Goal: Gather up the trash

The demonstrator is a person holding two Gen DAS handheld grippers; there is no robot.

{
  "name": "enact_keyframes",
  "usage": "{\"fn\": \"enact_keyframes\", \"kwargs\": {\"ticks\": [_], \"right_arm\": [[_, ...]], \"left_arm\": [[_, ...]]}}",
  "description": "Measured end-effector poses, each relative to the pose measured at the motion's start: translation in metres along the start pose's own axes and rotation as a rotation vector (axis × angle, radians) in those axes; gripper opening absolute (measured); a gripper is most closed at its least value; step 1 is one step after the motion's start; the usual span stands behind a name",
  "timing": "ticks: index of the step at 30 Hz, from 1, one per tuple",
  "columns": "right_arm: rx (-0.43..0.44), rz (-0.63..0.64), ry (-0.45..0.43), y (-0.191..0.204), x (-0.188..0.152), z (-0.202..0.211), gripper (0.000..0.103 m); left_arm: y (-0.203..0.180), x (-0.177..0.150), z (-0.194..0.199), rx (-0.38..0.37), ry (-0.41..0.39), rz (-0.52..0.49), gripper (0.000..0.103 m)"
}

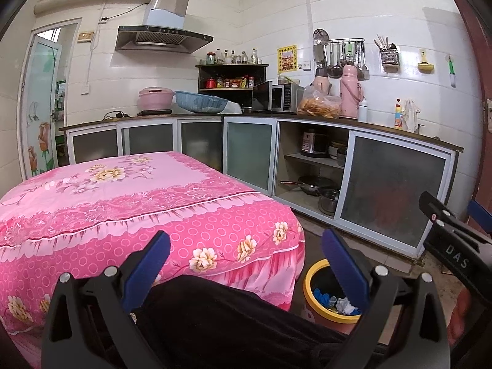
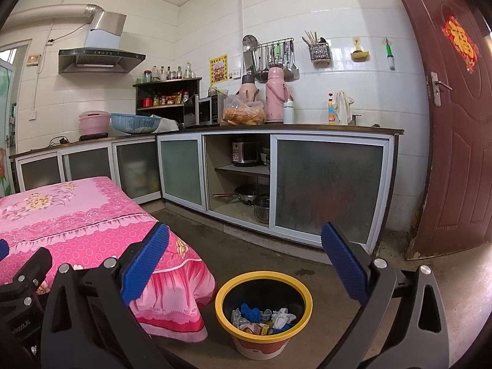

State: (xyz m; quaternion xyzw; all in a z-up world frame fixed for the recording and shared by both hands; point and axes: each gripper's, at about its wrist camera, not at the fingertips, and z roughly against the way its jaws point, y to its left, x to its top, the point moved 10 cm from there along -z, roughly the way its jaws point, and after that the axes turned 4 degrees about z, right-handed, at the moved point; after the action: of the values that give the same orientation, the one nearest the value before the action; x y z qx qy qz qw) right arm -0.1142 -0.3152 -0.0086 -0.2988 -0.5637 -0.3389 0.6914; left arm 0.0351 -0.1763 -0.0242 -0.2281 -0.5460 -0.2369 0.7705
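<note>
A yellow-rimmed trash bin (image 2: 303,299) stands on the floor beside the table. It holds crumpled blue gloves (image 2: 250,312), white paper (image 2: 283,316) and wrappers. In the left wrist view the bin (image 1: 309,279) shows partly behind my right finger. My left gripper (image 1: 246,246) is open with nothing between its blue pads, held above a dark trouser leg (image 1: 215,323). My right gripper (image 2: 246,243) is open too and empty, just above and behind the bin. The right gripper (image 1: 455,233) also appears at the right edge of the left wrist view.
A table under a pink flowered cloth (image 1: 123,203) fills the left. Kitchen cabinets (image 2: 329,184) with one open bay of pots run along the wall. A brown door (image 2: 455,123) stands open at right. Bare concrete floor (image 2: 261,255) lies between table and cabinets.
</note>
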Motion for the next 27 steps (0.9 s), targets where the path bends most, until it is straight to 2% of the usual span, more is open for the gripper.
{"fn": "enact_keyframes", "kwargs": {"ticks": [14, 27], "right_arm": [[-0.001, -0.002, -0.002, -0.001, 0.0, 0.001, 0.095], [-0.011, -0.004, 0.006, -0.004, 0.001, 0.003, 0.095]], "left_arm": [[-0.007, -0.004, -0.003, -0.053, 0.009, -0.006, 0.095], [-0.012, -0.007, -0.007, -0.063, 0.018, -0.027, 0.095]]}}
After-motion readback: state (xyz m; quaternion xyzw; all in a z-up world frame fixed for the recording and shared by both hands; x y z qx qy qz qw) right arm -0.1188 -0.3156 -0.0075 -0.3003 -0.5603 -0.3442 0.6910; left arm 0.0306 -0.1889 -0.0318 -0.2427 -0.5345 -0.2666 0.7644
